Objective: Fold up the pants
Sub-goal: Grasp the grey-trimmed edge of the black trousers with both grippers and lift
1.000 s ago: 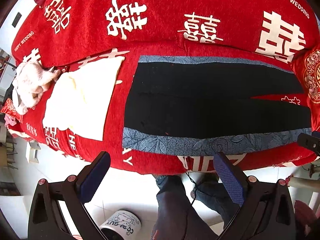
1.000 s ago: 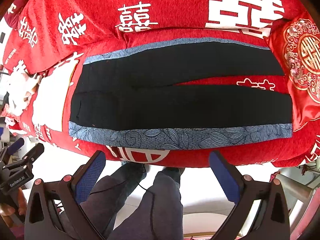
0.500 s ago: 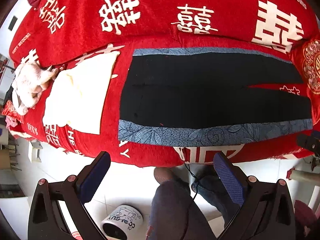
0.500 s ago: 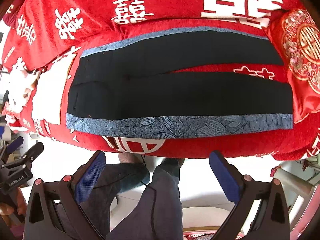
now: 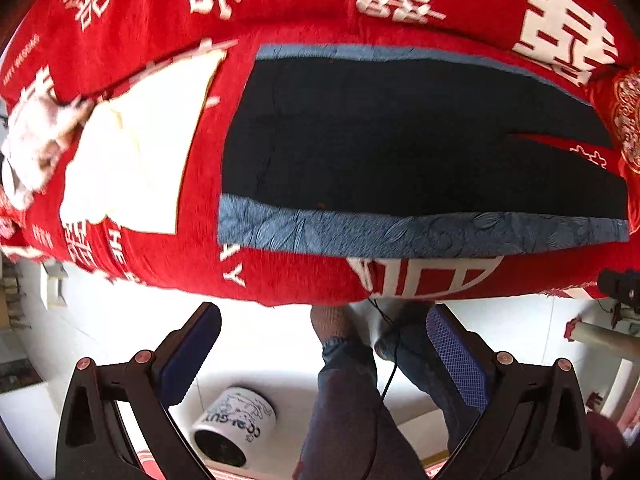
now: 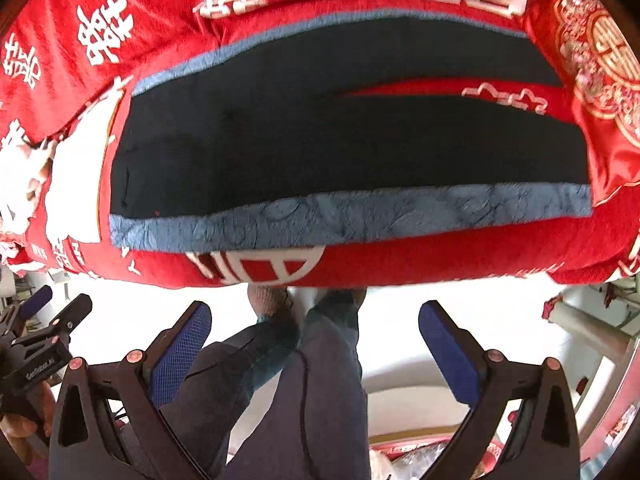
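Observation:
Black pants [image 5: 400, 140] with blue patterned side stripes lie flat and spread out on a red sofa cover [image 5: 304, 12], waist to the left and legs to the right, a narrow gap between the legs. They also show in the right wrist view [image 6: 340, 140]. My left gripper [image 5: 324, 340] is open and empty, held above the floor in front of the sofa's edge, short of the near blue stripe [image 5: 400, 232]. My right gripper [image 6: 316, 332] is open and empty too, also in front of the near stripe [image 6: 360, 216].
A folded cream garment [image 5: 136, 152] and a crumpled pink-white cloth [image 5: 36, 140] lie left of the pants. A red embroidered cushion [image 6: 600, 68] sits at the right. The person's legs [image 6: 288, 392] and a white printed mug [image 5: 234, 428] are below on the floor.
Both grippers have moved closer to the sofa, so the pants appear larger and lower in each view. Both stay open and empty.

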Action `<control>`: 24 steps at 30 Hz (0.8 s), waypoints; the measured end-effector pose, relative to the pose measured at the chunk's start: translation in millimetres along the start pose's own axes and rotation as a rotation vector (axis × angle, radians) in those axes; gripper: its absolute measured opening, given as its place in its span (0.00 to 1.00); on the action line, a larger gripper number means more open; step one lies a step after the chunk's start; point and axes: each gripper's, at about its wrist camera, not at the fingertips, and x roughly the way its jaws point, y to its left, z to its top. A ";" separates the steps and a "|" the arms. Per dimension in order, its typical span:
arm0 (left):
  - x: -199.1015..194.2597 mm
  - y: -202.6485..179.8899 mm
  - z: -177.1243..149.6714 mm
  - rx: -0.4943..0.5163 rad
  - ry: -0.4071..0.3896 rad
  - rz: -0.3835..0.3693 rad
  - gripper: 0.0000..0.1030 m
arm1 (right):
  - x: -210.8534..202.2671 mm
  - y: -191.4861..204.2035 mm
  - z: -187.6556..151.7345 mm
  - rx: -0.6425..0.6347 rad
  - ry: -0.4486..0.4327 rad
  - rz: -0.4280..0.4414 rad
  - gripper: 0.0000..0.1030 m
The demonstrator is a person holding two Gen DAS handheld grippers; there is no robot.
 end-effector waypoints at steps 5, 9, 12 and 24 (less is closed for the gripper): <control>34.7 30.1 0.9 -0.072 0.041 -0.041 1.00 | 37.9 24.5 -2.3 0.000 0.055 0.077 1.00; 73.5 57.1 11.9 -0.152 0.054 -0.079 1.00 | 78.7 51.0 5.8 0.020 0.078 0.221 1.00; 100.6 72.6 17.6 -0.209 0.034 -0.114 1.00 | 114.7 75.0 13.4 0.013 0.079 0.336 1.00; 170.4 115.7 3.3 -0.324 -0.048 -0.393 1.00 | 224.7 105.7 -3.3 0.165 0.028 0.690 0.79</control>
